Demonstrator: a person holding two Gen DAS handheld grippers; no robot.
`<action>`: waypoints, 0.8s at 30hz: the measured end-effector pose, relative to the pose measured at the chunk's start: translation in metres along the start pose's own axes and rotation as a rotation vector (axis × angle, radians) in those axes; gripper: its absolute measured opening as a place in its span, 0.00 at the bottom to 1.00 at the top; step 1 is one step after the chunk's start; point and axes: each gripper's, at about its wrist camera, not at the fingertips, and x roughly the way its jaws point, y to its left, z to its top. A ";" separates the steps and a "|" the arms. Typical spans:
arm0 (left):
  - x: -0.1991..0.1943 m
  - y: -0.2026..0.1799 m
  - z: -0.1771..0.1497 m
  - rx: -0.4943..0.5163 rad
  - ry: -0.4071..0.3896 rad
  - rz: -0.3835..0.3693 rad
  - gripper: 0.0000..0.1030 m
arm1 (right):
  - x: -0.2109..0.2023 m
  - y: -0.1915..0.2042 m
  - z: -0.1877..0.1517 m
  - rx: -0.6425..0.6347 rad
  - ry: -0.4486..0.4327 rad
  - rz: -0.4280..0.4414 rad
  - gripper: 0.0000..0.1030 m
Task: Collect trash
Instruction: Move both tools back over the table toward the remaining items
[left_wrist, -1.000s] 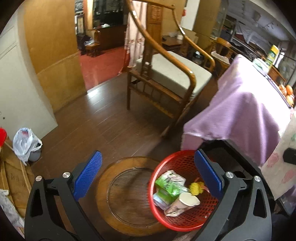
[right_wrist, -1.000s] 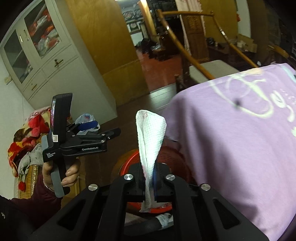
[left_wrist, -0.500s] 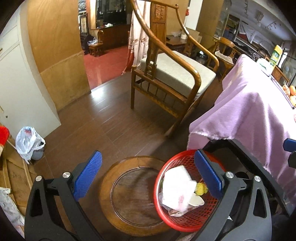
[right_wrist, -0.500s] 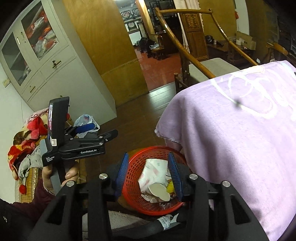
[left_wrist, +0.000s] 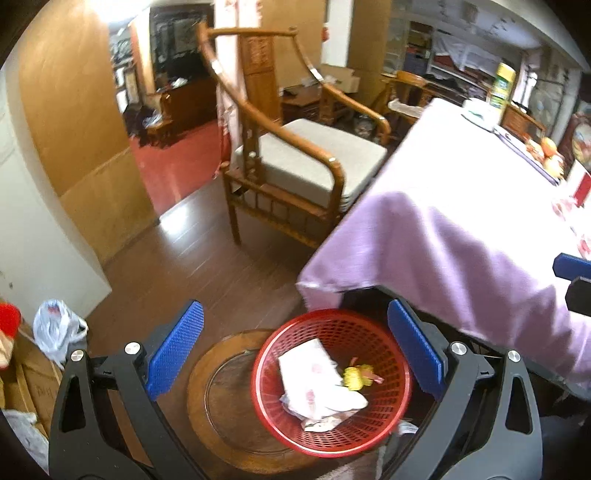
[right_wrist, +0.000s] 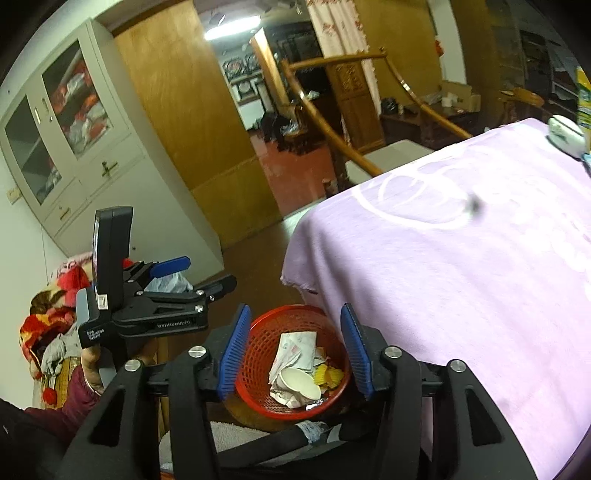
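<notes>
Two grippers: left gripper wide apart, empty; right gripper opening, nothing between.
Tablecloth: purple, fills right of frame — overhangs basket.
Chair: upper centre.
Basket: lower centre, on round stool.
Napkin: a second ago clamped in right gripper — now inside basket.

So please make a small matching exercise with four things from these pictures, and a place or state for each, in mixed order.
Things:
1. red basket
2. crumpled napkin
3. right gripper
4. purple cloth

Places or states:
a. inside the basket
b. draped over the table
c. on the round wooden stool
d. nothing between its jaws, which are opening

Pairs: 1-c, 2-a, 3-d, 4-b
</notes>
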 end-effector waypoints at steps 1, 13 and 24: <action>-0.004 -0.008 0.001 0.021 -0.009 -0.001 0.93 | -0.009 -0.005 -0.003 0.006 -0.018 -0.002 0.50; -0.050 -0.126 0.004 0.263 -0.105 -0.067 0.93 | -0.100 -0.047 -0.039 0.093 -0.205 -0.034 0.56; -0.084 -0.217 -0.004 0.437 -0.179 -0.121 0.93 | -0.180 -0.093 -0.086 0.184 -0.386 -0.112 0.90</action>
